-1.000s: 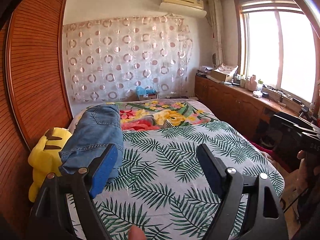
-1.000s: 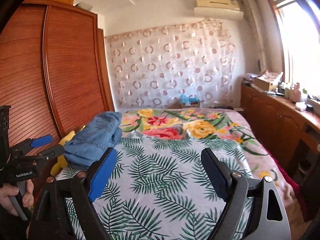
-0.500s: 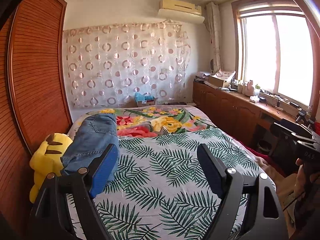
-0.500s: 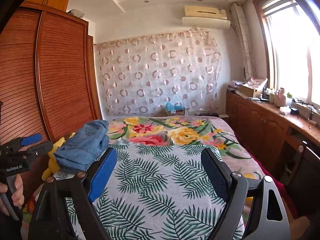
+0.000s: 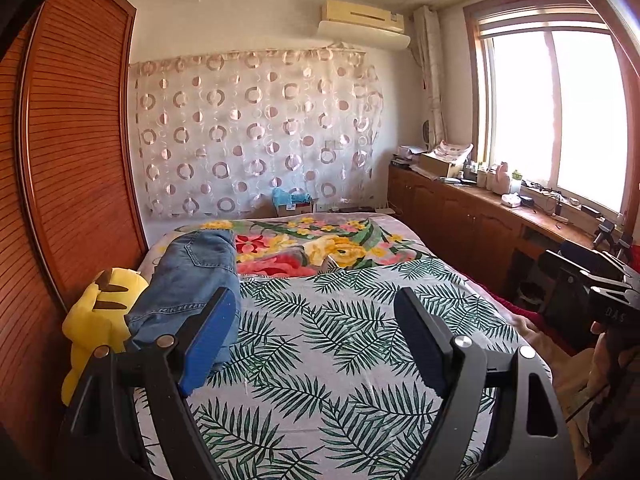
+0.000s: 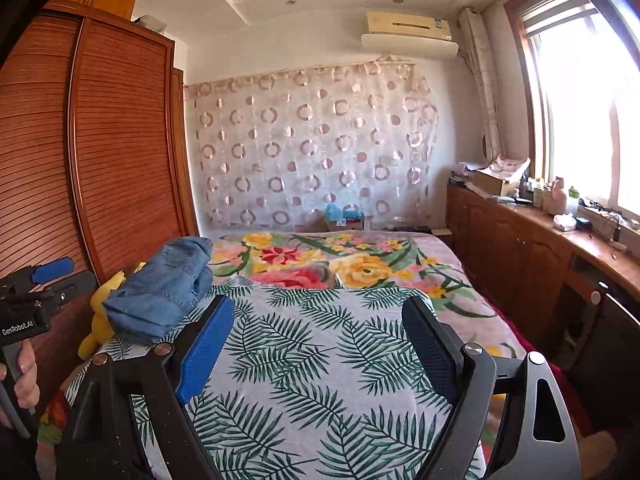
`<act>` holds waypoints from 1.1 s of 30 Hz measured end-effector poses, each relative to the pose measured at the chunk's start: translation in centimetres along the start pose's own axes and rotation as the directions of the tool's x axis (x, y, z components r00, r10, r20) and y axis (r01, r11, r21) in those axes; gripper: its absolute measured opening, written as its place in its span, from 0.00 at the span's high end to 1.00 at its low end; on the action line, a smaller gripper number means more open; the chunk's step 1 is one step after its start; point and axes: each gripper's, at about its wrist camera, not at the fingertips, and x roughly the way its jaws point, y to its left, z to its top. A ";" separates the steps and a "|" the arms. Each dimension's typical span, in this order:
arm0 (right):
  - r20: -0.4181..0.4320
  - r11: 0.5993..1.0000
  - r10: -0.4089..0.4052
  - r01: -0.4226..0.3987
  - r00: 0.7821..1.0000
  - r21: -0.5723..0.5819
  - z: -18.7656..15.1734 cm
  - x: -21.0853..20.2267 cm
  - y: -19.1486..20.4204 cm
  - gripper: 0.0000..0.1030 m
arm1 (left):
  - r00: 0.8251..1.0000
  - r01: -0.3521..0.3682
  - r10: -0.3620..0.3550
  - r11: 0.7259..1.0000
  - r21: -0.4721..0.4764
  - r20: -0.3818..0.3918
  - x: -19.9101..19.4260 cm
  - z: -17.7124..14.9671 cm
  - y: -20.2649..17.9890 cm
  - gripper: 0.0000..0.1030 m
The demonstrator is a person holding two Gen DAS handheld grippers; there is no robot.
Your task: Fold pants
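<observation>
Folded blue jeans [image 5: 188, 280] lie in a thick pile on the left side of the bed, beside the wardrobe; the right wrist view shows the jeans [image 6: 160, 292] from further right. My left gripper [image 5: 312, 300] hovers open over the leaf-print sheet with nothing between its blue pads, and its left finger overlaps the near end of the jeans in the picture. My right gripper [image 6: 318, 304] is also open and empty, to the right of the jeans and back from them. Neither gripper touches the cloth.
A yellow plush toy [image 5: 96, 312] sits wedged between the jeans and the slatted wooden wardrobe [image 5: 72, 160]. The bed [image 5: 340, 340] has a leaf-print sheet in front and a floral blanket behind. Wooden cabinets [image 5: 480, 224] with clutter run under the window on the right.
Both grippers drew back from the bed and rose slightly, so the jeans look further off; over the last half second they held still. The jeans have not moved.
</observation>
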 end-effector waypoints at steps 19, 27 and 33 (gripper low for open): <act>0.002 1.000 0.004 -0.004 1.000 -0.001 0.0 0.2 -0.4 0.15 | 1.000 -0.002 0.002 1.000 0.000 -0.002 -0.1 -0.3 0.0 0.20; 0.001 1.000 0.003 -0.003 1.000 0.000 0.0 0.1 -0.6 0.15 | 1.000 -0.002 0.002 1.000 -0.001 -0.002 -0.1 -0.3 0.0 0.20; 0.002 1.000 0.002 -0.002 1.000 -0.001 0.0 0.1 -0.7 0.15 | 1.000 -0.002 0.002 1.000 0.000 -0.002 -0.2 -0.4 0.0 0.20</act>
